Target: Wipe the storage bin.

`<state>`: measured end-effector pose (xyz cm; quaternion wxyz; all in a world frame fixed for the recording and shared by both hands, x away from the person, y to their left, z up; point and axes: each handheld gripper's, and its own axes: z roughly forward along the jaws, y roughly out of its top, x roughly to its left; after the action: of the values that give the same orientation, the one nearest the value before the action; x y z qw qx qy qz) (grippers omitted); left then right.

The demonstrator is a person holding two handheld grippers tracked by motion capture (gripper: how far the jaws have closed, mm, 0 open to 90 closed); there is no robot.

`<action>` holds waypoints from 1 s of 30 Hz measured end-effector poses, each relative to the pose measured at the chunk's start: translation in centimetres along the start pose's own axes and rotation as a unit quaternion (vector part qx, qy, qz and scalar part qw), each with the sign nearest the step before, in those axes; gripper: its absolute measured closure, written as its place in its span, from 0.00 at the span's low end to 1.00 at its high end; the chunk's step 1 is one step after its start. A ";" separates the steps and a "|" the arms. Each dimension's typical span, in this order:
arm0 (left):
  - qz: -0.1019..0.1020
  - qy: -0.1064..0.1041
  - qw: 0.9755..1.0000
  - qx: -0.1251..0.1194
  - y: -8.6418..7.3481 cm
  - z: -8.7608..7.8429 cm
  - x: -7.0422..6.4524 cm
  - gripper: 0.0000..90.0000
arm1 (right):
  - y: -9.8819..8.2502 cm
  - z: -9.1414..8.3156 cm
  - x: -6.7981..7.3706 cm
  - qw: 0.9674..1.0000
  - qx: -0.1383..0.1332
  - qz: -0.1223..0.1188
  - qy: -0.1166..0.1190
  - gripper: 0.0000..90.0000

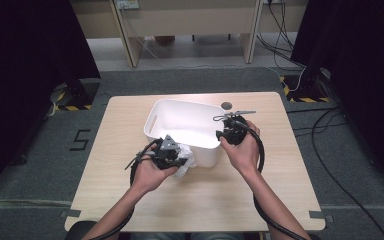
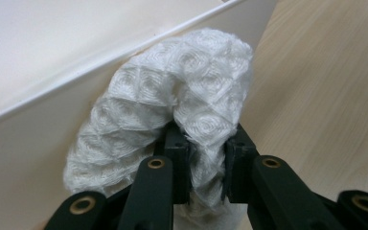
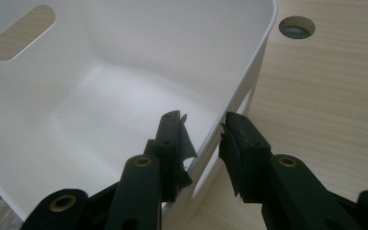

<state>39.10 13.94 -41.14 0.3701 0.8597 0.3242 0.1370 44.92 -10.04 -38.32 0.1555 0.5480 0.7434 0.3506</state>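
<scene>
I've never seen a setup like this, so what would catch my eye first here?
Probably the big white plastic bin in the middle of the pale wooden table. The right gripper straddles its near wall at a handle slot. Beside the bin's front, the left gripper pinches a crumpled white quilted cloth.

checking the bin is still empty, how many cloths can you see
1. A white cloth is pinched in the left gripper, outside the white bin against its near wall. The bin's inside looks empty; nothing seems hidden.

Left tool [image 1: 172, 156] jaws clamped; right tool [image 1: 228, 135] jaws partly apart
</scene>
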 end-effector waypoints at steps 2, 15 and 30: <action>0.002 -0.001 1.000 0.001 0.1 0.1 -0.1 0.85 | 0.0 0.0 0.0 1.000 0.000 0.000 0.000 0.76; 0.004 -0.005 1.000 0.002 0.4 0.3 -0.4 0.85 | 0.0 0.0 0.0 1.000 -0.001 0.000 0.000 0.76; 0.009 -0.003 1.000 0.018 -0.7 2.0 -0.8 0.85 | 0.0 0.0 0.1 1.000 -0.002 0.001 0.000 0.76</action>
<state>39.17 12.69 -43.03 0.3542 0.8696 0.3177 0.1320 44.86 -9.98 -38.33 0.1560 0.5487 0.7420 0.3522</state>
